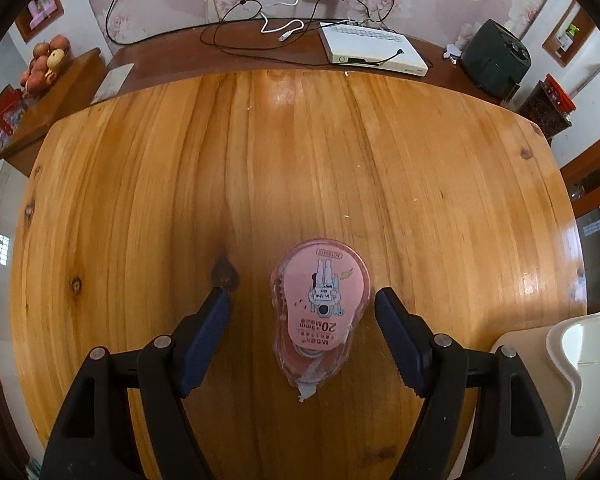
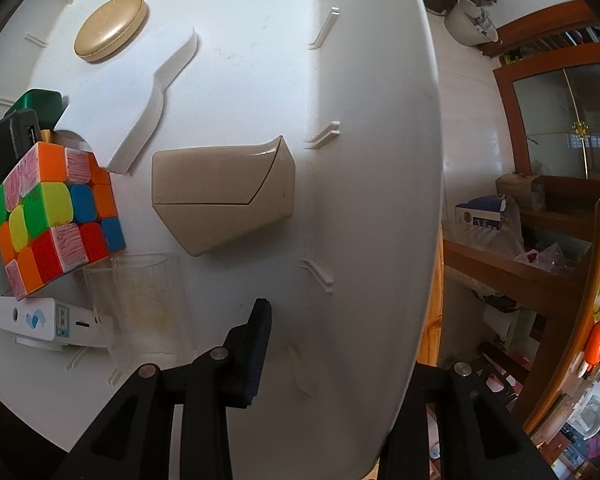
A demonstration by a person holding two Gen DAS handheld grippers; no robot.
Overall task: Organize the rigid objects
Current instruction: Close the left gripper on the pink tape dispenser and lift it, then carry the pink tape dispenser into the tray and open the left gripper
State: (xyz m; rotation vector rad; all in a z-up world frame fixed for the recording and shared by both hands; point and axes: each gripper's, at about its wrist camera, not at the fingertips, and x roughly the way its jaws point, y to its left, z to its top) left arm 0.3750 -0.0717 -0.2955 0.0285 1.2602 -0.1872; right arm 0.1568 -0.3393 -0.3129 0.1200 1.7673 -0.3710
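A pink correction-tape dispenser lies flat on the wooden table, its tip toward the camera. My left gripper hangs just above it, open, one finger on each side and neither touching it. In the right wrist view a white bin holds a colourful puzzle cube, a beige box, a gold oval tin, a clear plastic case and a white gadget. My right gripper straddles the bin's wall: one finger is inside against it, the other is hidden behind it.
The bin's rim shows at the table's right edge. Behind the table a dark shelf carries a white set-top box, loose cables and a black appliance. Wooden shelving stands beside the bin.
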